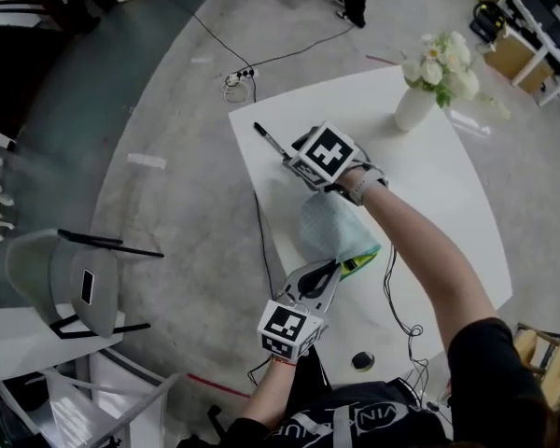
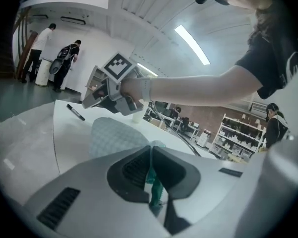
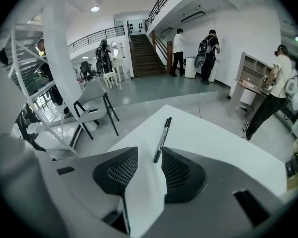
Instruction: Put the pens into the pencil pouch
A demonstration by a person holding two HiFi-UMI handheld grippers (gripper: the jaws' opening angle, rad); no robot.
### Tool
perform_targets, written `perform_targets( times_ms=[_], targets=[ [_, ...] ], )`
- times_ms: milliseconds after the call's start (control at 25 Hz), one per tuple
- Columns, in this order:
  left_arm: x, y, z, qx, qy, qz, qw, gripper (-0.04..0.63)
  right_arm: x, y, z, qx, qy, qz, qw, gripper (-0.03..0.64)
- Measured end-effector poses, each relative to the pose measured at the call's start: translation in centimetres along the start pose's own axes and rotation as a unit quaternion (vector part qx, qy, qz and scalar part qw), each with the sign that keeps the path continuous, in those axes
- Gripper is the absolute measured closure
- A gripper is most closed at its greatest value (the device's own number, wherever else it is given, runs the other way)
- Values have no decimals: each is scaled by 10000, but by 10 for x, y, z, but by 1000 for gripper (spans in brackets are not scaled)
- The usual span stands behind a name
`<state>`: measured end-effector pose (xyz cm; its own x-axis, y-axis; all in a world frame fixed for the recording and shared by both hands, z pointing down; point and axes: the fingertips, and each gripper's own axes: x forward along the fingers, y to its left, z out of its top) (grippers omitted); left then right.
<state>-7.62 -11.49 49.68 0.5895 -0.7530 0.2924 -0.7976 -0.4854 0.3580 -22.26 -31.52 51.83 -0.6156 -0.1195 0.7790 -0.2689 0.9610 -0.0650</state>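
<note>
Nearest the person in the head view, the left tongs (image 1: 340, 268) reach in from the near edge of the white counter (image 1: 439, 194) and pinch the near end of the teal pencil pouch (image 1: 332, 226), which lies flat near the counter's left edge. Beyond the pouch, the right tongs (image 1: 288, 157) point at a black pen (image 1: 270, 140) lying at the far left corner. A white vase (image 1: 415, 107) of pale flowers stands at the far right, well apart. A grey chair (image 1: 73, 283) stands on the floor to the left.

In the left gripper view, the left tongs (image 2: 150, 157) are closed on a green edge of the pouch (image 2: 114, 135), which stretches away over the counter. The right tongs (image 2: 92, 101) hang just beyond it, beside the pen (image 2: 75, 112).

In the right gripper view, the right tongs (image 3: 149, 155) stand wide apart, gripping nothing. The pen (image 3: 163, 138) lies on the counter, its near end just at their tips.
</note>
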Motion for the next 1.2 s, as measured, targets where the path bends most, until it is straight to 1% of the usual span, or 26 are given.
perform_targets(
  times_ms=[200,400,520,600,640,680,840,1000,1120,1200],
  targets=[
    [-3,4,-2,-292,-97,-57,9995,572,37,-18,3,305,55,-251,9992,466],
    [-1,4,-1,-418,-156,-139,9989,572,57,-32,-4,311,242,-678,9969,482],
    [-1,5,-3,-470,-155,-138,9987,572,64,-31,-7,360,245,-618,9971,502],
    [0,5,-4,-492,-143,-128,9986,572,64,-27,-8,347,236,-493,9979,553],
    [1,5,-4,-502,-131,-125,9986,572,63,-25,-8,310,235,-459,9982,568],
    [1,4,-4,-514,-120,-125,9985,572,61,-23,-8,283,222,-446,9984,568],
    [2,3,-6,-519,-69,-110,9986,572,39,-21,-12,487,-97,-478,9976,569],
    [4,5,-5,-484,-1,-57,9988,572,-5,-13,-22,621,-474,-467,9959,569],
    [3,5,-5,-506,33,-19,9987,572,-48,7,-48,657,-638,-456,9948,569],
    [4,6,-3,-551,5,25,9985,572,-83,22,-69,486,-681,-568,9949,569]
  ],
)
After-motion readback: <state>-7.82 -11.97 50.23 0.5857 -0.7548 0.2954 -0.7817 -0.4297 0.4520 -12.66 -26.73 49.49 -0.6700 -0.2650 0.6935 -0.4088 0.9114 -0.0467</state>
